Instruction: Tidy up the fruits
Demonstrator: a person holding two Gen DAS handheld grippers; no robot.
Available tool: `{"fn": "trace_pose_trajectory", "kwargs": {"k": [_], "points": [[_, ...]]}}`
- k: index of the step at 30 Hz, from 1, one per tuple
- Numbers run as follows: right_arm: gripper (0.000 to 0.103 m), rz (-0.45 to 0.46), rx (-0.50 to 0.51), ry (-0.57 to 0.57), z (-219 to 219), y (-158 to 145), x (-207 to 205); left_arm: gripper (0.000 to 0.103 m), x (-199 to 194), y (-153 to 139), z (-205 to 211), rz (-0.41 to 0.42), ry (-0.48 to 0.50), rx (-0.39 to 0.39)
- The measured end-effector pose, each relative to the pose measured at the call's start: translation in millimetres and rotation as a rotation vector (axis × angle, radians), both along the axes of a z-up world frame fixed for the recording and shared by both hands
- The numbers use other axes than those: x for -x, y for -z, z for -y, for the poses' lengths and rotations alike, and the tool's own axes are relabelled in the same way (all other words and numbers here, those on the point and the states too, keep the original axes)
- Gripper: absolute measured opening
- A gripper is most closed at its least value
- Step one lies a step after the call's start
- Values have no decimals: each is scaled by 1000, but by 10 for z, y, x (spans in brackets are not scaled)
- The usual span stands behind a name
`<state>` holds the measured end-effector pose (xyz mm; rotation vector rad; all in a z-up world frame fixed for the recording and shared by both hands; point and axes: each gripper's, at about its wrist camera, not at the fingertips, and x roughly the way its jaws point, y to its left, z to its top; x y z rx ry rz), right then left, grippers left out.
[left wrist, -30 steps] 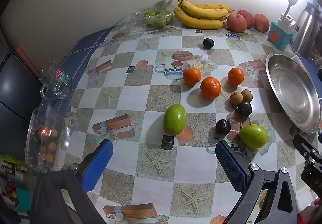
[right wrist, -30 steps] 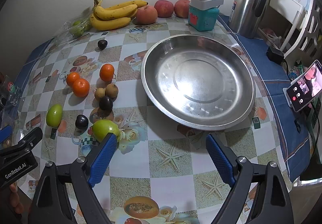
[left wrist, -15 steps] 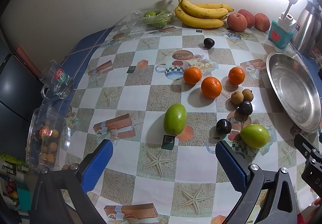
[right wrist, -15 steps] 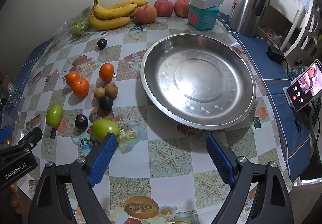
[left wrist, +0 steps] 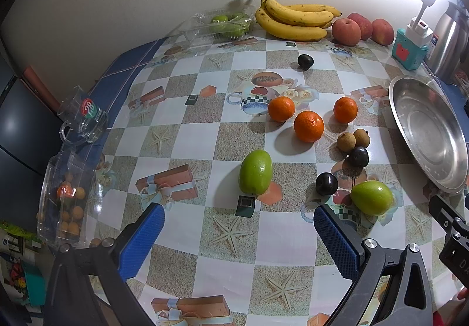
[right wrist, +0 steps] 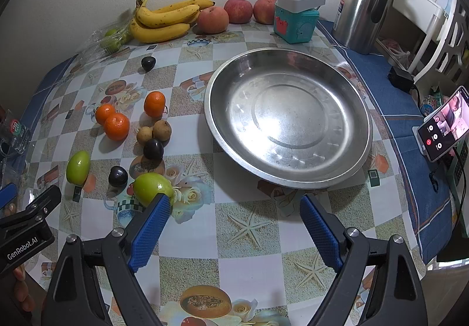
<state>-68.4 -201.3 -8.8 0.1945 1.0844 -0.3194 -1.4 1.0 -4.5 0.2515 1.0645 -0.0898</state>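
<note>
I see a shiny metal dish (right wrist: pixel 288 176) on the tabletop's glossy printed plastic cover (right wrist: pixel 252 226), clear plastic fruit boxes (left wrist: pixel 66 197), and my claw's (right wrist: pixel 234 226) rough blue rubbery pads (right wrist: pixel 149 233).

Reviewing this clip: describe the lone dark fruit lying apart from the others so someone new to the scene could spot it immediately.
Start at the banana bunch against the back wall, left of the steel dish. Just in front of it, on the checked tablecloth, lies a single dark plum. The other two dark plums sit nearer the grippers among longans and green fruit; this one lies alone.
</note>
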Motion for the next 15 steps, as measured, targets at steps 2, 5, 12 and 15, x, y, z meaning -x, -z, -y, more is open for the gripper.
{"fn": "trace_pose_trajectory", "kwargs": {"k": [2, 5, 12, 15], "points": [[90, -1, 0, 0, 0, -2, -1, 103, -1, -1, 1, 0, 0, 0], [90, -1, 0, 0, -1, -1, -2, 103, -2, -1, -1, -1, 0, 0], [90, -2, 0, 0, -1, 2, -3, 103, 5, 14, -3, -2, -1, 0], [90, -2, 0, 0, -2, 3, -3, 103, 5, 13, -4, -2, -1, 0]]}}
